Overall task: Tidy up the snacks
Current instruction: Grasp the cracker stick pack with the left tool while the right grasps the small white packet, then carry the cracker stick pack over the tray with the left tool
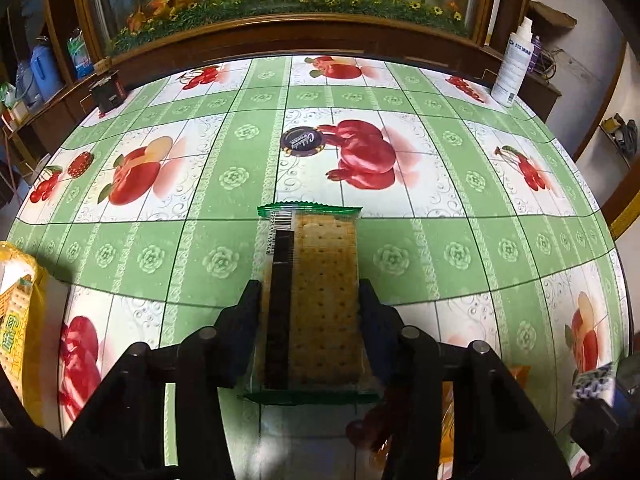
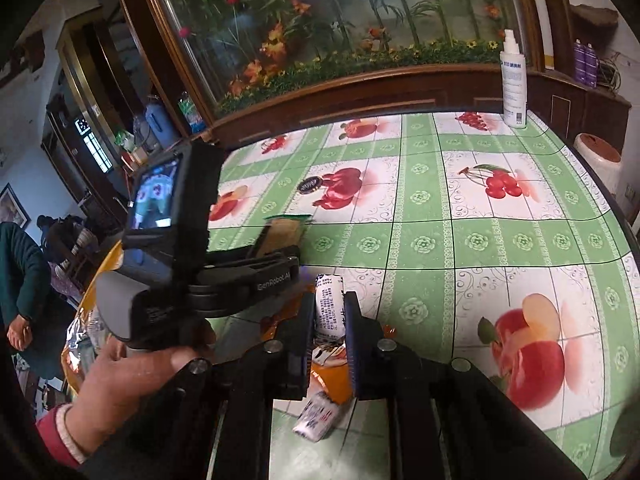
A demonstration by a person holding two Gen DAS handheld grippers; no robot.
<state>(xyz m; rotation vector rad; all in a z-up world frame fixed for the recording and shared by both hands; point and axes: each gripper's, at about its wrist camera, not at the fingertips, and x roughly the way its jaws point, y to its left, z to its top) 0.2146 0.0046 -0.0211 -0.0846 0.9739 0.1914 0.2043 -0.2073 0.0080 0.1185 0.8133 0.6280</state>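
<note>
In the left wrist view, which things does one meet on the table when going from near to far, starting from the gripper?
Left gripper holding the cracker packet → dark round snack → white spray bottle at the table's far right edge.

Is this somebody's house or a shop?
Most likely a home's living or dining room. The table wears a fruit-print cloth, a big wood-framed planted tank stands behind it, and a spray bottle sits at the table's far corner.
</note>
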